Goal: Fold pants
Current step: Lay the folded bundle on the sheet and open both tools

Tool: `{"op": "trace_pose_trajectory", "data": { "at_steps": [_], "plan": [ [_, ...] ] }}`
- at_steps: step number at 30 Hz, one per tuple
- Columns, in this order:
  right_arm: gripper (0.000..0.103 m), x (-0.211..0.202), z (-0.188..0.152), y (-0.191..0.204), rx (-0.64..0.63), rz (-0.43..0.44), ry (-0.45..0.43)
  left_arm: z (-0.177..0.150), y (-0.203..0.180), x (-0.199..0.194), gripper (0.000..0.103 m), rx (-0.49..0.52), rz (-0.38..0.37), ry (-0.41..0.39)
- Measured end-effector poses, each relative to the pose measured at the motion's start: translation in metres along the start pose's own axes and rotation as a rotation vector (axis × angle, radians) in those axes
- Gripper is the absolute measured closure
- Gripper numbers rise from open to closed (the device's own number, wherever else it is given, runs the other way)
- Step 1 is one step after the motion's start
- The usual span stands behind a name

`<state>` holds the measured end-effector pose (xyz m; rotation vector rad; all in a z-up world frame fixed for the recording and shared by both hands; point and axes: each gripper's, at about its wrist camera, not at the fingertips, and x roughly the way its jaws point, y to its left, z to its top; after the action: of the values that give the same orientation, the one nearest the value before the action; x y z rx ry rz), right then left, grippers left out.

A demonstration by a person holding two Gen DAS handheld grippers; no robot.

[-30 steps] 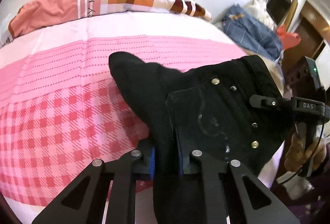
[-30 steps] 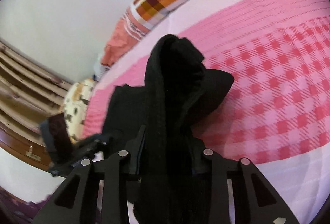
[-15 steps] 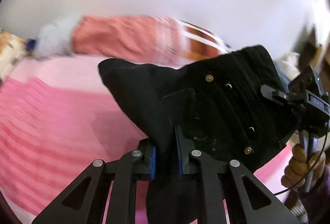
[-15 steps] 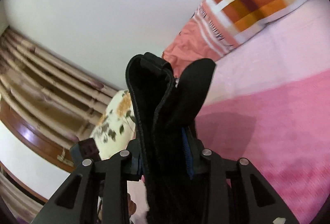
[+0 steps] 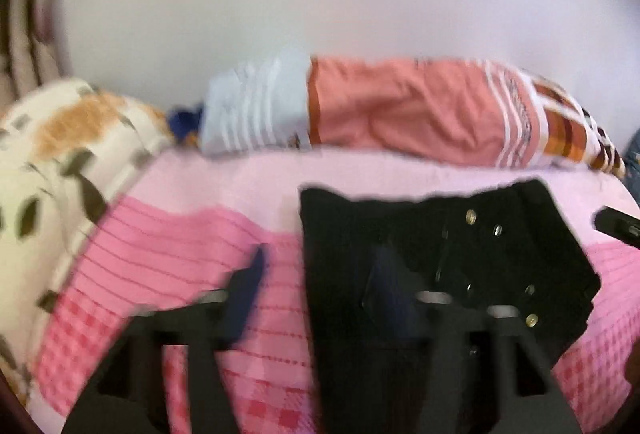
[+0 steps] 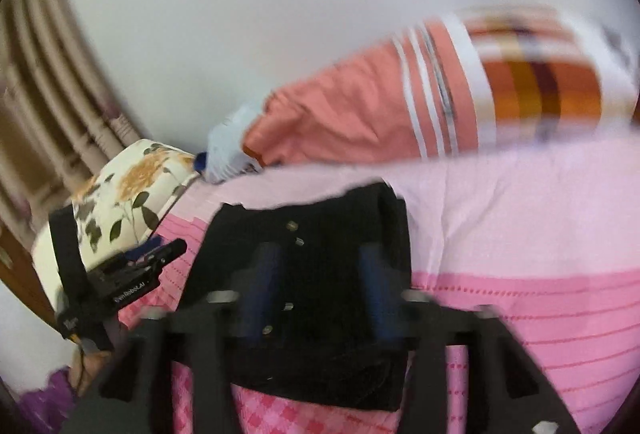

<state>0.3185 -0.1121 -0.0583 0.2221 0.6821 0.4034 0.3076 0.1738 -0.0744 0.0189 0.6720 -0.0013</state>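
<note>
The black pants (image 5: 448,274) with metal studs lie folded on the pink checked bed cover (image 5: 168,274). My left gripper (image 5: 320,294) is open; its left finger is over the cover and its right finger over the pants' left part. In the right wrist view the pants (image 6: 320,274) lie under my right gripper (image 6: 320,294), which is open with both blue pads spread above the cloth. The left gripper's body (image 6: 120,282) shows at the left of that view. Both views are blurred.
A salmon and plaid pillow (image 5: 420,118) lies along the wall at the head of the bed. A floral pillow (image 5: 60,162) lies at the left. A light blue striped cloth (image 5: 256,114) lies between them. Curtains (image 6: 48,82) hang at the far left.
Both grippers held the pants in the air a moment ago. Now the pants lie on the bed and both grippers have opened and let go.
</note>
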Motion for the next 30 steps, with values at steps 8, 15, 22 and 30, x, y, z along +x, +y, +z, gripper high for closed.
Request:
{"op": "trace_pose_trajectory", "data": {
  "at_steps": [8,15,22,30],
  "plan": [
    [0.012,-0.033,-0.017,0.045,-0.012,-0.047,-0.068,0.023,-0.043,-0.087,0.0,0.067,0.088,-0.249],
    [0.01,-0.066,-0.019,0.046,0.046,-0.047,-0.081,0.038,-0.047,-0.129,0.0,-0.021,0.035,-0.202],
    [0.007,-0.105,-0.015,0.054,0.041,-0.048,-0.132,0.049,-0.049,-0.164,0.0,-0.054,0.052,-0.203],
    [0.005,-0.146,-0.01,0.071,0.017,-0.031,-0.196,0.054,-0.061,-0.232,0.0,-0.038,0.039,-0.344]
  ]
}}
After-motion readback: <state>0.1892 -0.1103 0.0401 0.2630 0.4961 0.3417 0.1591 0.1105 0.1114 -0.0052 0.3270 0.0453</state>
